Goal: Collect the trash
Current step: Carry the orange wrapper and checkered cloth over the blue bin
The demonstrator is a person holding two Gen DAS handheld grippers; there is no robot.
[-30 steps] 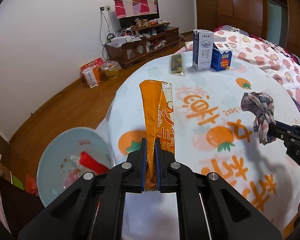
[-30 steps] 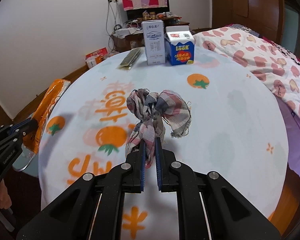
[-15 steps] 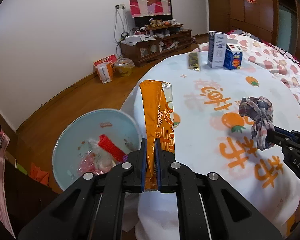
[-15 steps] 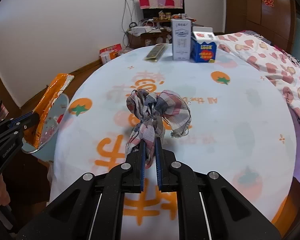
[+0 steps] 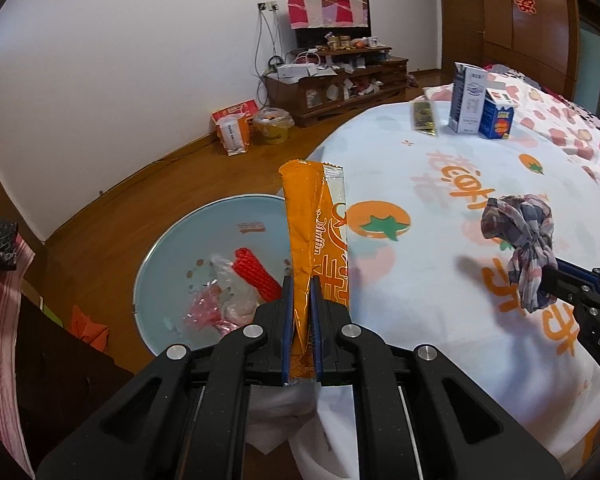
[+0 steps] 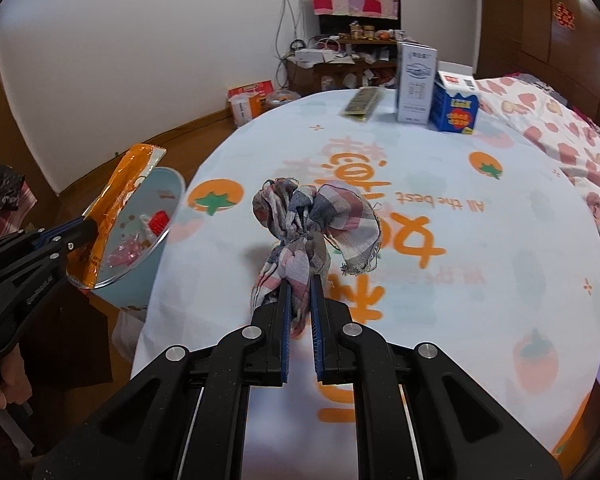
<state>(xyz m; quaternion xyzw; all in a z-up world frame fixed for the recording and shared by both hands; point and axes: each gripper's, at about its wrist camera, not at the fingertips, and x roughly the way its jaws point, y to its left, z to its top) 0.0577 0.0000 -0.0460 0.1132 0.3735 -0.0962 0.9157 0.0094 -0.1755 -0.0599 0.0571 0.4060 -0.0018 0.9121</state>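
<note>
Orange wrapper (image 5: 312,248) between left fingers (image 5: 287,320)

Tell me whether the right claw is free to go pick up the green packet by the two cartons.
Probably not yet. The right claw is shut on the plaid cloth, so it has no free grip. The path across the table to the green packet looks open; only the cloth stands in the way.

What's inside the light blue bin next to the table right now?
Inside the light blue bin: a red mesh piece, clear plastic and pink wrapper bits. The left claw and its orange wrapper hide the bin's right side.
</note>
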